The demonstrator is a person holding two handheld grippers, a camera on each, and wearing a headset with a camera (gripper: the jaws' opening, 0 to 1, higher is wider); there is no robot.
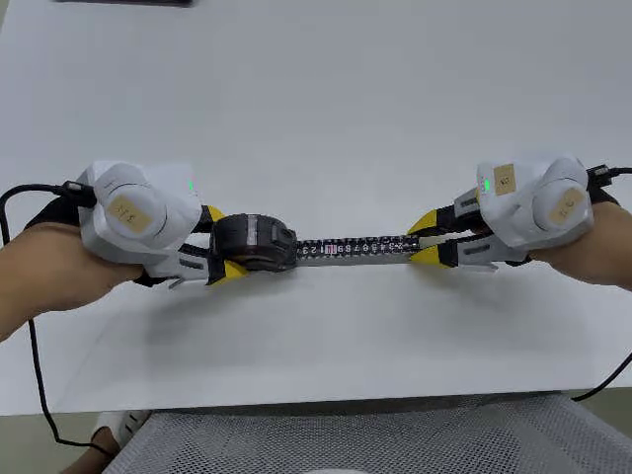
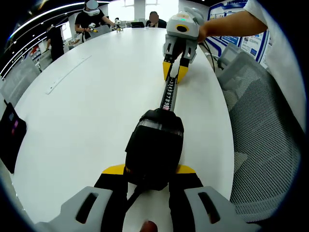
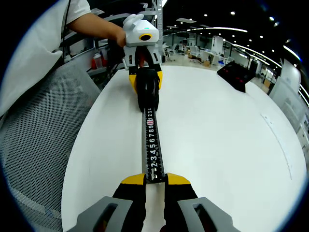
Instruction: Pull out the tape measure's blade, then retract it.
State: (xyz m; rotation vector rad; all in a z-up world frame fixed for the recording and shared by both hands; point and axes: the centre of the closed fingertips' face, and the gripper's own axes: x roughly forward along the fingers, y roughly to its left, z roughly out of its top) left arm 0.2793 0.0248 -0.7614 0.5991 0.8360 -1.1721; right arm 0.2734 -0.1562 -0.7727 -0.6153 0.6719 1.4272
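A black tape measure case lies on the white table, with my left gripper shut on it; the case sits between yellow-tipped fingers in the left gripper view. Its dark blade with white numbers runs out to the right, just above the table. My right gripper is shut on the blade's end. In the right gripper view the blade stretches from my right gripper to the case. The right gripper shows far off in the left gripper view.
The white table spreads wide behind the tape. A grey mesh chair stands at the near edge. Cables trail from both grippers. A long ruler and a black device lie on the table's far side.
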